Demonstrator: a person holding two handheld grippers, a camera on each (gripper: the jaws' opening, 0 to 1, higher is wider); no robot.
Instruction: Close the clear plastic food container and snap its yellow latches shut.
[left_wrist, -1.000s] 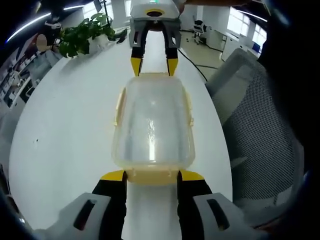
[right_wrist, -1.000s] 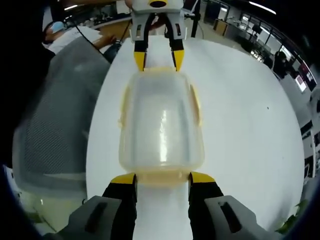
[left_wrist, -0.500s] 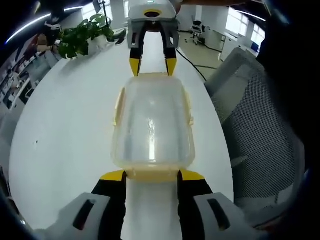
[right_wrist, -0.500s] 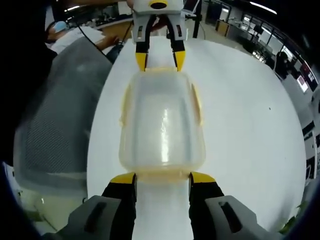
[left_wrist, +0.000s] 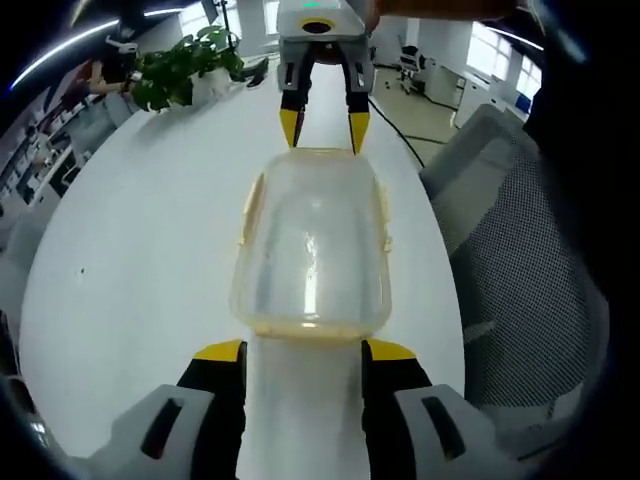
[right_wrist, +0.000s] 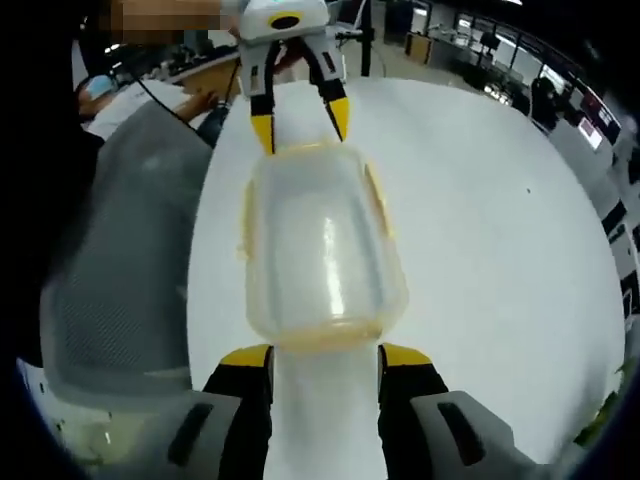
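The clear plastic food container lies lid-on in the middle of a long white worktop, its length running from one tool to the other. Yellow latches sit along both long sides and at the ends; whether they are snapped down cannot be told.

In the left gripper view the left tool shows at the bottom with its yellow-tipped black jaws spread apart, just short of the container's near end and not touching it. At the far end the right tool points back toward the camera, its jaws also apart, tips just at the container's end latch. The right gripper view gives the mirror picture: the right tool is open just beside the near end of the container, and the left tool is open at the far end.

The worktop is glossy, bare and white, with a rounded edge. A grey mesh-backed chair stands against one long side. A potted green plant sits on the far end of the worktop. Beyond is an open office with bright windows, ceiling strip lights and more desks.
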